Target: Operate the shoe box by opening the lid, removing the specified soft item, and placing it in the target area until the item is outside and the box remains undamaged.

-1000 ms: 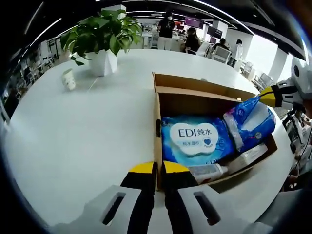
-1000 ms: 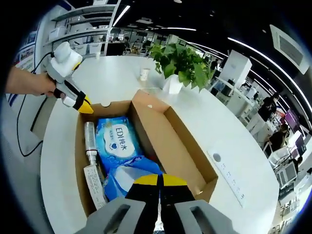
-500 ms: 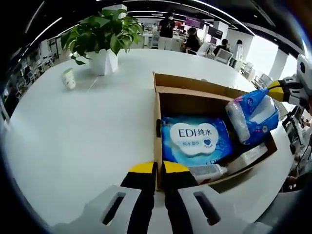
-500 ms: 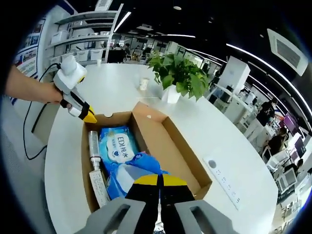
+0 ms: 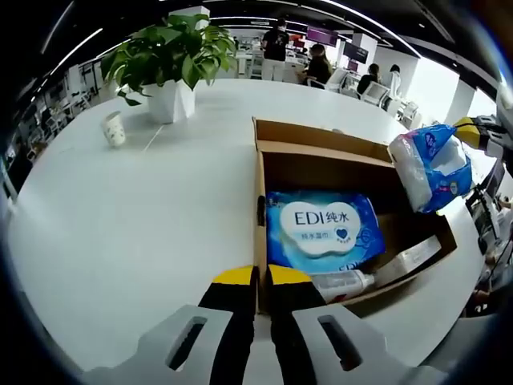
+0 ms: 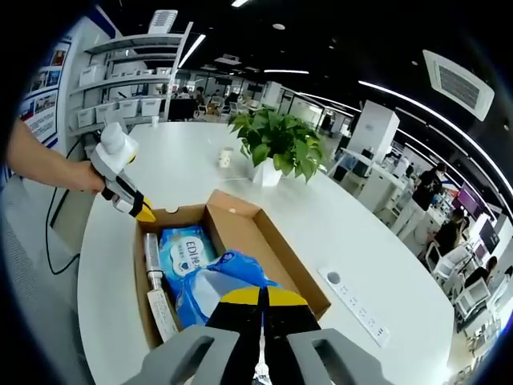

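Observation:
An open cardboard shoe box lies on a white table. My left gripper is at its near end wall, jaws shut on the cardboard edge. In the right gripper view the left gripper sits at the box's far end, held by a hand. My right gripper is shut on a soft blue-and-white pack, which hangs above the box. That blue pack is seen past the box's right rim, under the right gripper. A blue EDI wipes pack stays inside.
A tube and a flat white carton lie along one box wall. A potted plant and a paper cup stand on the table behind. A power strip lies beside the box. People sit at desks far back.
The right gripper has lifted the blue pack up out of the box, and it now hangs above the rim. The left gripper and the box have stayed in place.

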Demonstrator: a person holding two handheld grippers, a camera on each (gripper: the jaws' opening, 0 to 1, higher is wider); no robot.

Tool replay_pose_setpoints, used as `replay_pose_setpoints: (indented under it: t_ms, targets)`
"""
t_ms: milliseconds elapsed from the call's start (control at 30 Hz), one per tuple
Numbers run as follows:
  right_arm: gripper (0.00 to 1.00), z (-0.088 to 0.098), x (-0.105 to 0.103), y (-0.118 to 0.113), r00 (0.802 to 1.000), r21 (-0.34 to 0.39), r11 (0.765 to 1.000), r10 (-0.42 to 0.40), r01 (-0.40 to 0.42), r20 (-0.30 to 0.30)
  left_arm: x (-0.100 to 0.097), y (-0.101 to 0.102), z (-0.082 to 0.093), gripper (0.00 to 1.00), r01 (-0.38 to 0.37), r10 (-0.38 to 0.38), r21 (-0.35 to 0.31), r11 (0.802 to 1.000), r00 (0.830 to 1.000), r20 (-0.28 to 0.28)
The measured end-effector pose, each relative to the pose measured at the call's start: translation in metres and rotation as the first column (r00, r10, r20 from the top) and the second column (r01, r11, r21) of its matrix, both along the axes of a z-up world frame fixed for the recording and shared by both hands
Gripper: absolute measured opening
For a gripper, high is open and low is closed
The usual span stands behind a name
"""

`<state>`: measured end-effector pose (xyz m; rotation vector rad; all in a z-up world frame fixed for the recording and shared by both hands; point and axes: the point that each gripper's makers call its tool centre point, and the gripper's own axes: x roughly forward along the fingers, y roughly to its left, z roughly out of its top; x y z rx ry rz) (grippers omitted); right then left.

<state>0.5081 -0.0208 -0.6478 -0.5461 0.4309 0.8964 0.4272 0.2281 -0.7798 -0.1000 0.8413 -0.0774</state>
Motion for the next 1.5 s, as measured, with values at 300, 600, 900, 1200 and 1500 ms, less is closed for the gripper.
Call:
replay_pose_setpoints:
  t_ms: [300, 600, 900, 1200, 1500]
  targets:
    - [0.00, 0.014, 0.003, -0.030, 0.999, 0.025, 0.999, -0.039, 0.038, 0.016, -0.001, 0.000, 0.000, 0.01, -0.004, 0.005, 0.006, 1.000, 1.000, -0.014]
    - [0.00, 0.022, 0.004, -0.062, 0.997, 0.052, 0.996, -0.080, 0.079, 0.021, 0.000, 0.001, 0.000, 0.01, -0.006, 0.006, 0.011, 1.000, 1.000, -0.020]
    - [0.00, 0.028, 0.005, -0.096, 0.991, 0.073, 0.990, -0.127, 0.125, 0.028, -0.002, 0.000, 0.000, 0.02, -0.007, 0.007, 0.014, 1.000, 1.000, -0.021]
    - [0.00, 0.026, 0.003, -0.133, 0.985, 0.087, 0.982, -0.173, 0.170, 0.023, -0.003, 0.000, 0.000, 0.02, -0.001, 0.001, 0.027, 1.000, 1.000, -0.025]
    - [0.00, 0.016, 0.002, -0.175, 0.977, 0.083, 0.974, -0.214, 0.213, 0.003, -0.003, 0.000, -0.001, 0.02, -0.005, 0.006, 0.029, 1.000, 1.000, -0.030]
